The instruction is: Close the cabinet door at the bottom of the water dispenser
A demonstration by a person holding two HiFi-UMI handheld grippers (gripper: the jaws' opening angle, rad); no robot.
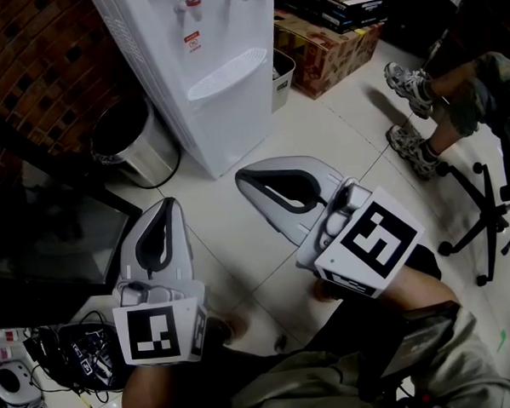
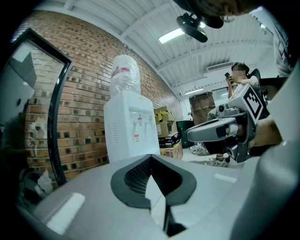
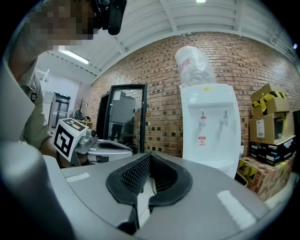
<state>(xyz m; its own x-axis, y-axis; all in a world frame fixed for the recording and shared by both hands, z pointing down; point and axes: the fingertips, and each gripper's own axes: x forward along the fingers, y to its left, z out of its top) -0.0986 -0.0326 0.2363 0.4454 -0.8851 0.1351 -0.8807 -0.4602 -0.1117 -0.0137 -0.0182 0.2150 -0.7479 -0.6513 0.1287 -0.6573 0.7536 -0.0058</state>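
Pale floor tiles (image 1: 320, 136) and a brick wall (image 1: 25, 49) frame two tools. The left gripper (image 1: 167, 203) and right gripper (image 1: 240, 176) both have their jaws pressed together on nothing, well apart from the one tall white plastic water dispenser (image 1: 220, 107) ahead. Its bottom cabinet door sits low on the front; I cannot make out how far ajar. It is probably a light, stiff, smooth hinged panel, best nudged at its free edge. It has two taps (image 1: 192, 4) and one clear bottle (image 2: 124, 75).
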